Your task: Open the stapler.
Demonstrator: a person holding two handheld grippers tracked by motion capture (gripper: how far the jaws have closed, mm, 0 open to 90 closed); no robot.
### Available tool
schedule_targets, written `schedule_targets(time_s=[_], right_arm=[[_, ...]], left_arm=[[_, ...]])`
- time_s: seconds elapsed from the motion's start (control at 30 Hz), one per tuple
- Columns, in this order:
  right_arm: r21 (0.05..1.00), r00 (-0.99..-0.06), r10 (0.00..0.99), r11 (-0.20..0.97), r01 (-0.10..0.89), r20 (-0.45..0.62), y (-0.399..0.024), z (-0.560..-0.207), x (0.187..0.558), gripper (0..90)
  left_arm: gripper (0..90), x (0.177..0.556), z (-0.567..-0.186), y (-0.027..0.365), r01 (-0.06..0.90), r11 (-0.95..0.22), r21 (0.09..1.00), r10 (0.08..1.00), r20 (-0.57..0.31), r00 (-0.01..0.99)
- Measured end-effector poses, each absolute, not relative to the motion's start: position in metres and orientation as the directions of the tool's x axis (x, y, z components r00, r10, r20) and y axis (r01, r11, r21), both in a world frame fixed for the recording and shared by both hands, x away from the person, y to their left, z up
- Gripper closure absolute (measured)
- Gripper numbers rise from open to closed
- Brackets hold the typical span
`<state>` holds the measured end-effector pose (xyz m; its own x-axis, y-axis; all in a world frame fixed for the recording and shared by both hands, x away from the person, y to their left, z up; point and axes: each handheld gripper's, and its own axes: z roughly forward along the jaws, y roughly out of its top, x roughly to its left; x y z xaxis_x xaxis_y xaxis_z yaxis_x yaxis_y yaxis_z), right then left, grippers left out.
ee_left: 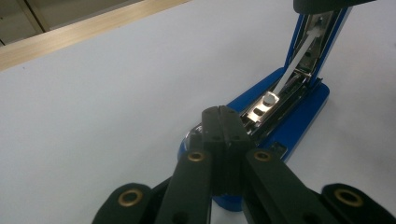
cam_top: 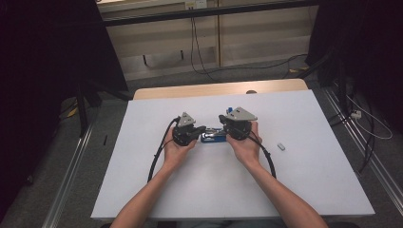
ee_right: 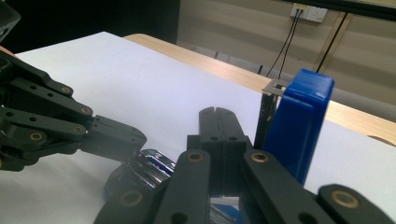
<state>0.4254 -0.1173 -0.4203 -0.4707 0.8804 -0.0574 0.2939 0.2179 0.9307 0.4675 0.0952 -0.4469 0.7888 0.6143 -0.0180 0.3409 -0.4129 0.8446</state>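
A blue stapler (cam_top: 213, 137) lies open at the middle of the white table (cam_top: 304, 190). Its blue lid (ee_right: 299, 121) stands upright, and the metal magazine (ee_left: 266, 105) in the base (ee_left: 303, 116) is exposed. My left gripper (ee_left: 223, 113) is shut with nothing between its jaws, and its tips rest on the chrome front end (ee_right: 152, 163) of the stapler. My right gripper (ee_right: 215, 114) is also shut and empty, with its tips just left of the raised lid. In the high view the left gripper (cam_top: 202, 128) and the right gripper (cam_top: 228, 127) face each other across the stapler.
A small grey piece (cam_top: 281, 147) lies on the table right of my right hand. A wooden strip (cam_top: 218, 89) runs along the table's far edge. Cables (cam_top: 199, 57) hang down the back wall, and metal rails (cam_top: 71, 171) flank the table.
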Motion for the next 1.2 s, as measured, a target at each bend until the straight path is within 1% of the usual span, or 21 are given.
schedule_targets(time_s=[0.23, 0.37, 0.53, 0.63, 0.73, 1.03, 1.13, 1.2], right_arm=[[0.931, -0.467, 0.882, 0.223, 0.289, -0.066, -0.117, -0.421, 0.425, 90.0], [0.940, -0.455, 0.887, 0.215, 0.266, -0.075, -0.118, -0.419, 0.424, 90.0], [0.936, -0.455, 0.887, 0.226, 0.270, -0.083, -0.119, -0.418, 0.423, 90.0], [0.939, -0.446, 0.892, 0.213, 0.271, -0.074, -0.122, -0.418, 0.423, 90.0], [0.938, -0.442, 0.893, 0.224, 0.264, -0.088, -0.125, -0.418, 0.421, 90.0], [0.937, -0.430, 0.899, 0.217, 0.272, -0.084, -0.133, -0.417, 0.421, 90.0], [0.936, -0.425, 0.903, 0.199, 0.291, -0.059, -0.135, -0.417, 0.420, 90.0], [0.933, -0.424, 0.903, 0.214, 0.290, -0.075, -0.136, -0.417, 0.420, 90.0]], left_arm=[[90.0, 0.467, -0.447, 0.095, 0.343, -0.410, 0.845, 0.614, -0.022, 0.789], [90.0, 0.467, -0.447, 0.095, 0.343, -0.409, 0.846, 0.615, -0.023, 0.789], [90.0, 0.467, -0.447, 0.095, 0.345, -0.409, 0.845, 0.616, -0.023, 0.787], [90.0, 0.467, -0.447, 0.095, 0.344, -0.410, 0.845, 0.615, -0.022, 0.788], [90.0, 0.467, -0.447, 0.095, 0.341, -0.409, 0.846, 0.615, -0.021, 0.788], [90.0, 0.467, -0.447, 0.095, 0.342, -0.409, 0.846, 0.616, -0.021, 0.787], [90.0, 0.466, -0.447, 0.094, 0.341, -0.410, 0.846, 0.615, -0.019, 0.788], [90.0, 0.466, -0.447, 0.094, 0.342, -0.408, 0.846, 0.616, -0.022, 0.787]])
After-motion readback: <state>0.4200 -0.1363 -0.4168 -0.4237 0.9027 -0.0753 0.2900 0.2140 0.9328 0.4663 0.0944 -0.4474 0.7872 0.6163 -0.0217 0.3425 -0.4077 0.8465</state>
